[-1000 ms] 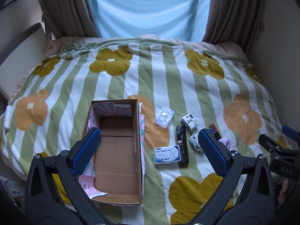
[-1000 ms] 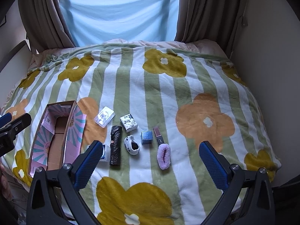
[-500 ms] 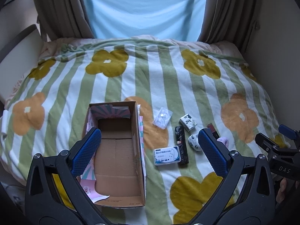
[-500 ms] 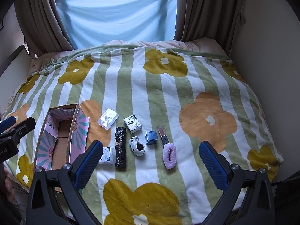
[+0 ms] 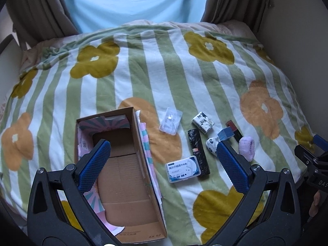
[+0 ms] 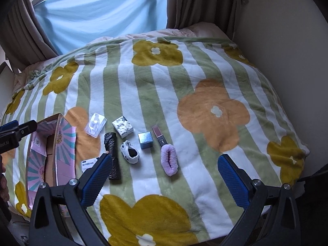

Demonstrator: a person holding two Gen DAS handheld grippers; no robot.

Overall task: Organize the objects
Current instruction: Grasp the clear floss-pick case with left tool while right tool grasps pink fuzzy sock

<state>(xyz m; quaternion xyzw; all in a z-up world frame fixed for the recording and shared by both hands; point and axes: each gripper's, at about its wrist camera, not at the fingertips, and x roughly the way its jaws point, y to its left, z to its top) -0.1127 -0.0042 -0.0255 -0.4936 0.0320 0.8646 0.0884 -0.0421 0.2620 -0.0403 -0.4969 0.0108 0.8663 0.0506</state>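
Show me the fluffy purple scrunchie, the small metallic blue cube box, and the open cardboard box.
fluffy purple scrunchie (image 6: 169, 160), right wrist view, on its fuzzy side
small metallic blue cube box (image 6: 145, 140), right wrist view, on its front face
open cardboard box (image 5: 123, 176), left wrist view, on its bare inner floor

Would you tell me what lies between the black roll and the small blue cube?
A white patterned baby sock lies between the black roll and blue cube, clearest in the right wrist view.
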